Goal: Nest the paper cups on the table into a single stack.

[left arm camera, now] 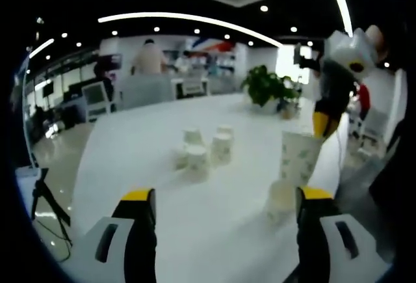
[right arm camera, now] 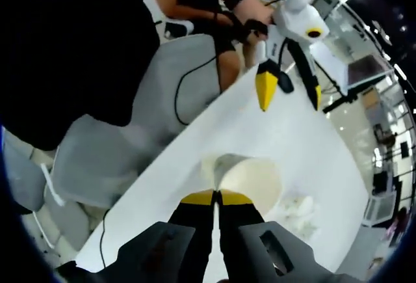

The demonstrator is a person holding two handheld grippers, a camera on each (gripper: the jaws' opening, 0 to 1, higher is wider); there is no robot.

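Roughly four loose paper cups [left arm camera: 201, 153] cluster mid-worktop [left arm camera: 143, 146]. Left tool [left arm camera: 226, 198] gapes wide, empty. Right tool [right arm camera: 216, 197] pinches the rim of one cup [right arm camera: 250, 177], at 12 o'clock.

I note the surface [left arm camera: 162, 133] as smooth white with a slight sheen. Paper cups [left arm camera: 205, 149] look matt, faintly printed; the cup [right arm camera: 250, 175] at my right gripper [right arm camera: 216, 198] shows a matt cream interior. Jaws read as black plastic, yellow-tipped. Floor [left arm camera: 58, 146] is glossy, reflecting ceiling lights.
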